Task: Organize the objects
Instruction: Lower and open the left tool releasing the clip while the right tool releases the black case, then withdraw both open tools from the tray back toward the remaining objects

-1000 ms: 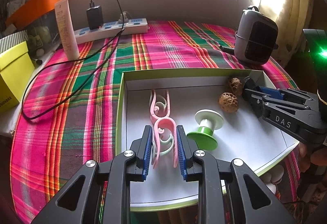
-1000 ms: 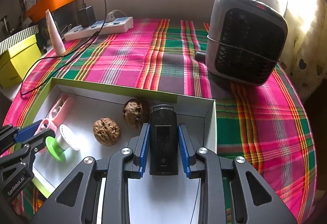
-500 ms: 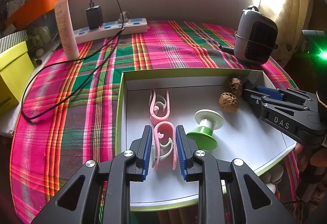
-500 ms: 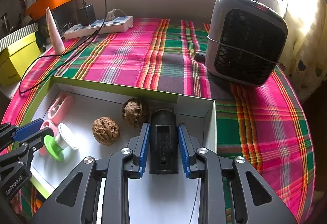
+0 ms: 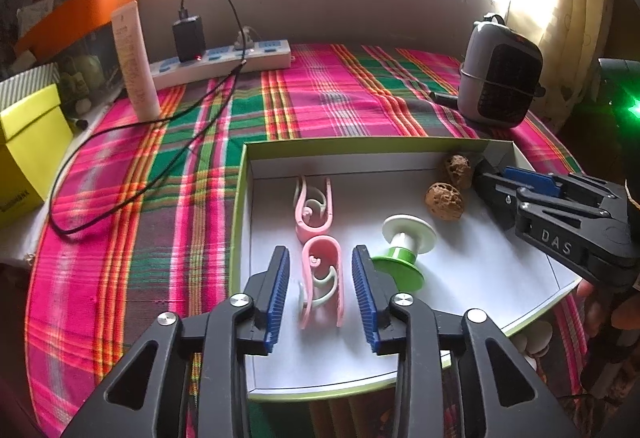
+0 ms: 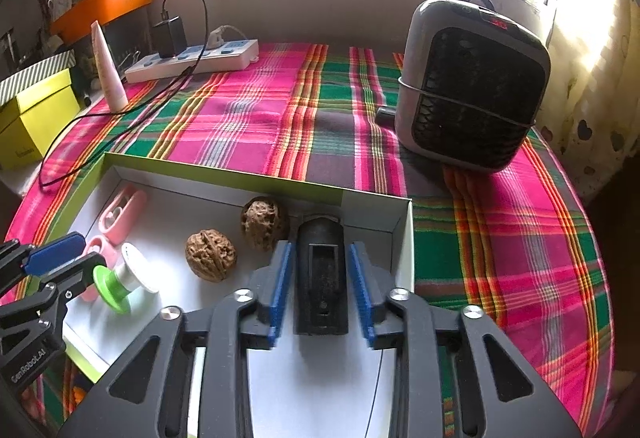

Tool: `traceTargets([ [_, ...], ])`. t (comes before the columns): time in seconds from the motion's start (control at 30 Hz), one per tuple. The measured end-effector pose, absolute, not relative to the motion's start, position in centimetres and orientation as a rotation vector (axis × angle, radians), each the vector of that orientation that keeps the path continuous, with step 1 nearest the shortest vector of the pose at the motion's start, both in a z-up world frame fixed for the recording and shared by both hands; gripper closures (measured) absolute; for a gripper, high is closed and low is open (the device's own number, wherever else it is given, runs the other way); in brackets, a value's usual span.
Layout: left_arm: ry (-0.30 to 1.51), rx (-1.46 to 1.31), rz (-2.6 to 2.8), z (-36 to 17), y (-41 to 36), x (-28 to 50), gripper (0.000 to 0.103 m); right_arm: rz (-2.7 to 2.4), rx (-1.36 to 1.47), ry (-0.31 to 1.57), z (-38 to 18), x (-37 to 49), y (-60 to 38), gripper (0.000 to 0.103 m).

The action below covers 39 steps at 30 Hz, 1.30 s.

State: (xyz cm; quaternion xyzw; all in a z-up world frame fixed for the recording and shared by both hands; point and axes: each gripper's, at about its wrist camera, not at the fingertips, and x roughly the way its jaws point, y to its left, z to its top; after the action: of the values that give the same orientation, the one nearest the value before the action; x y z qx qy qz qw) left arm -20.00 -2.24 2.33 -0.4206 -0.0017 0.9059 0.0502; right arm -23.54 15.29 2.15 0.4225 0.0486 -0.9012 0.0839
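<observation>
left gripper (image 5: 320, 292): jaws opening, pink clip (image 5: 323, 280) released, lying between pads in tray (image 5: 240, 206) | right gripper (image 6: 320, 284): jaws opening off black block (image 6: 321, 278), now resting in tray's far right corner | both items look delivered; hands unmoved

Inside the tray (image 5: 244, 174) clips, spool (image 5: 402, 252) and walnuts (image 6: 211, 255) crowd the floor, while open plaid cloth (image 6: 256, 118) stretches behind, flanked by heater (image 6: 472, 86) and power strip (image 5: 224, 62).
</observation>
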Motion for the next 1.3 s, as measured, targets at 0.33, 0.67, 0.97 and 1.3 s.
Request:
traceTargets([
  [0.33, -0.016, -1.26, 2.793, 3.1, -2.4, -19.0, 0.071, -2.705, 1.233, 0.152, 2.7, -22.5, 14.8, 0.061],
  [0.67, -0.023, -1.236, 2.803, 3.8, -2.5, -17.5, 0.071, -2.718, 1.201, 0.126, 3.3, -20.7, 14.7, 0.061],
  [0.97, -0.061, -1.21, 2.819, 4.1, -2.7, -16.0, 0.071, -2.724, 1.159, 0.075, 3.8, -18.6, 14.9, 0.061],
  [1.3, -0.064, -1.171, 2.841, 4.6, -2.7, -13.6, 0.071, -2.731, 1.096, 0.071, 4.5, -15.4, 14.6, 0.061],
])
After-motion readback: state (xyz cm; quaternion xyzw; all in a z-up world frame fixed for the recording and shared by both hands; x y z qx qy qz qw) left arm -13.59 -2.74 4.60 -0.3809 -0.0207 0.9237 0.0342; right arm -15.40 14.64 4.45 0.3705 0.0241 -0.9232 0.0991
